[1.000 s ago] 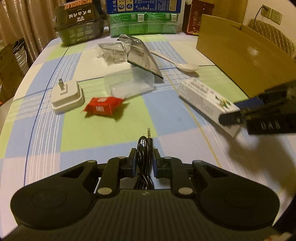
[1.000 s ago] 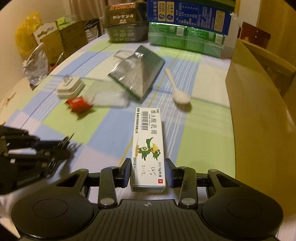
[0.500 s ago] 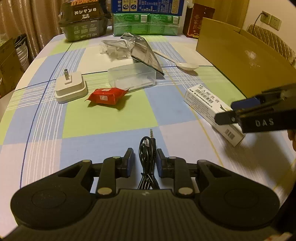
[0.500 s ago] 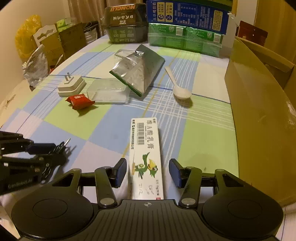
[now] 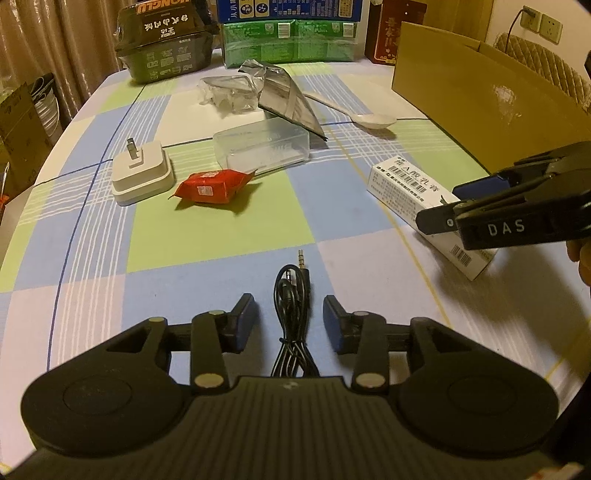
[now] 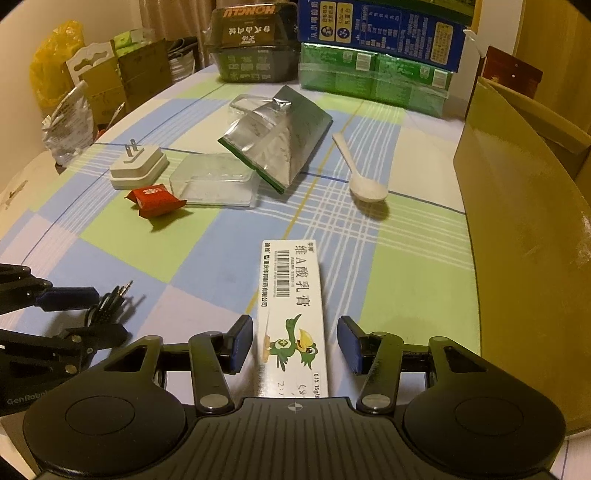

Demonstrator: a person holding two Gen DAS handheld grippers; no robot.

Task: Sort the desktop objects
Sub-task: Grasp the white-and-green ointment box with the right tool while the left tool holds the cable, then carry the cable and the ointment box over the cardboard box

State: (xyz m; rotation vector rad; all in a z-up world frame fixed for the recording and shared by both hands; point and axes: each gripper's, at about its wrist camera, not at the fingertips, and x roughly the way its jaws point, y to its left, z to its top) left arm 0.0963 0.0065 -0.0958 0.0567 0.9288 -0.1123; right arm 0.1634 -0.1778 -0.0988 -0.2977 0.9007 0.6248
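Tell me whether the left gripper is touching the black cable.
Apart. The left wrist view shows the left gripper open, with tablecloth visible between each pad and the black cable.

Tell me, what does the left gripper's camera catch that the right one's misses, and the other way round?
Only the left wrist view shows a wall socket. Only the right wrist view shows the yellow bag and the green bird printed on the ointment box. Both show that box, the black audio cable, white charger, red packet, white spoon and cardboard box.
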